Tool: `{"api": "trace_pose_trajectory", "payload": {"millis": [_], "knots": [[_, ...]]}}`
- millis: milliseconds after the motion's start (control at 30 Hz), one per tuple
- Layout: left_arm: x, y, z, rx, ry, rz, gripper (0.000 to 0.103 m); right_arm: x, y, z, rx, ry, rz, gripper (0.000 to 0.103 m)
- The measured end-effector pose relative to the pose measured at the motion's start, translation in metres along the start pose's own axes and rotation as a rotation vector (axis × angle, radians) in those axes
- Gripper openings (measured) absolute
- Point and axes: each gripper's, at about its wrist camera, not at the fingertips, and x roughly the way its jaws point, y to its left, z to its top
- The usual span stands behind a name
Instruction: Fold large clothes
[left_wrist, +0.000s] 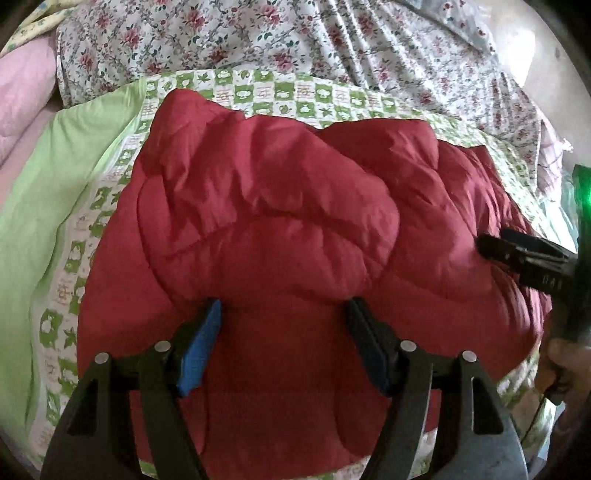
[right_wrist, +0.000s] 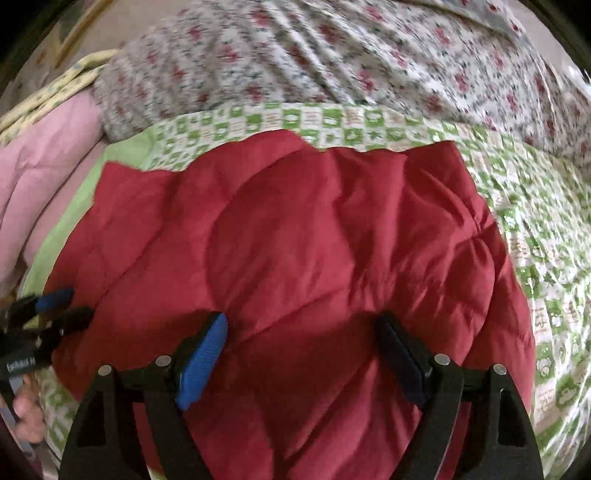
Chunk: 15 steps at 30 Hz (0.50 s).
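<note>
A red quilted puffy garment (left_wrist: 280, 221) lies folded into a thick bundle on a green-and-white patterned bedsheet (left_wrist: 92, 206); it also fills the right wrist view (right_wrist: 314, 236). My left gripper (left_wrist: 284, 306) is open, its fingers spread over the garment's near edge. My right gripper (right_wrist: 299, 321) is open too, fingers spread over the near part of the bundle. The right gripper shows in the left wrist view at the garment's right side (left_wrist: 484, 245). The left gripper shows in the right wrist view at the garment's left edge (right_wrist: 70, 306). Neither holds cloth.
A floral quilt (left_wrist: 295, 37) is bunched along the far side of the bed. A pink padded blanket (right_wrist: 40, 184) lies at the left. A plain light-green cloth (left_wrist: 55, 177) lies left of the garment. The patterned sheet (right_wrist: 546, 258) extends right.
</note>
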Motion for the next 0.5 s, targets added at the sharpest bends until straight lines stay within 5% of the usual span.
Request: {"api": "trace_pose_trajectory", "payload": {"millis": [500], "knots": [[0.033, -0.005, 0.033, 0.013, 0.008, 0.064, 0.073, 0.029, -0.046, 0.033, 0.130, 0.036, -0.008, 0.084]]}}
